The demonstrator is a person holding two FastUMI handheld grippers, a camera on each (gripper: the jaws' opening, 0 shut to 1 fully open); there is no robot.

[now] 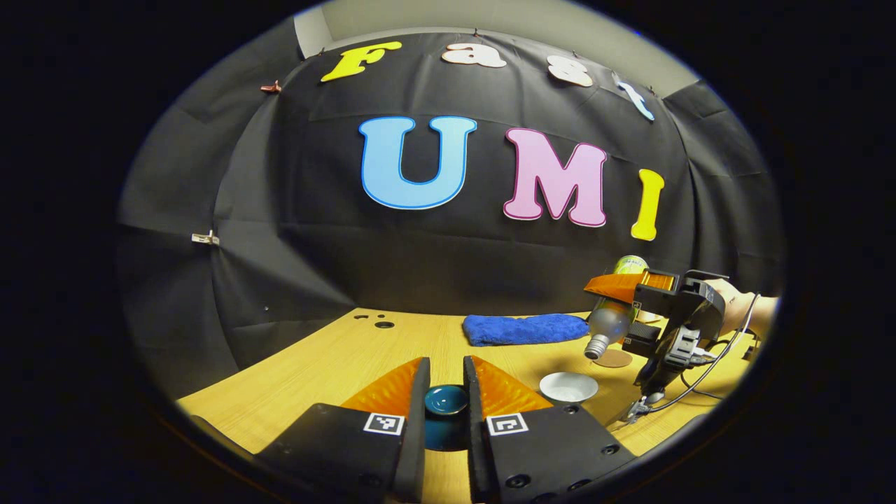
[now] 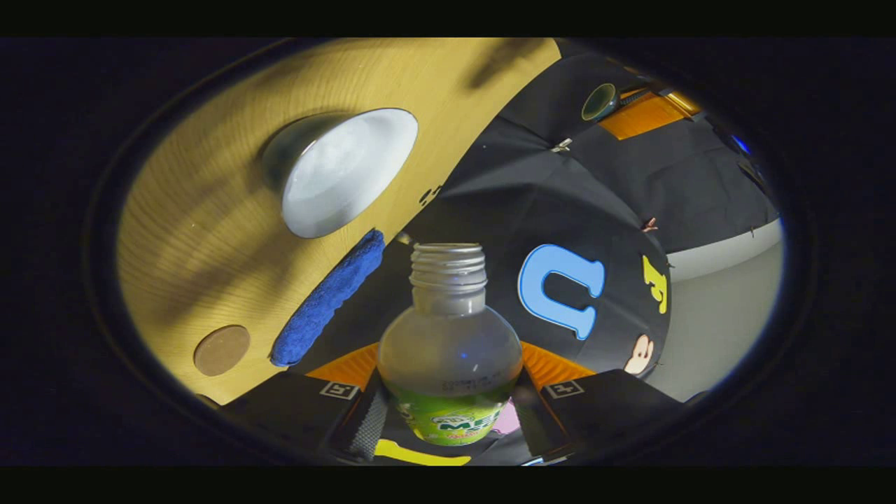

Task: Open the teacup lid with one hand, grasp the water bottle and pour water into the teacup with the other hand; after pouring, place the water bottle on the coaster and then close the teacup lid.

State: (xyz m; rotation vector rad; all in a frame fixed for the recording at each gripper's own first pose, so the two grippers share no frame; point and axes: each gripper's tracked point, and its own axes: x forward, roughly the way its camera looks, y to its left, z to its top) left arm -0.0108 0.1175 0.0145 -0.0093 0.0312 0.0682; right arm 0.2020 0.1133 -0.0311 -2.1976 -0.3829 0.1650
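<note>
We hold lid (image 1: 446, 400) off in left gripper (image 1: 445, 392) jaws; right gripper (image 2: 448, 402) jaws clamp tipped water bottle (image 2: 448, 350) over teacup (image 1: 568, 386). Left: coaster (image 1: 613, 358) placement, re-lidding.

Clear plastic water bottle (image 2: 449, 350) base cut off below fingers; dark teal glazed teacup lid (image 1: 446, 400) underside hidden between fingers.

water bottle (image 2: 449, 364) label, lettering too blurred

Tilted uncapped water bottle (image 2: 449, 350) between right tongs (image 2: 448, 413)
</note>
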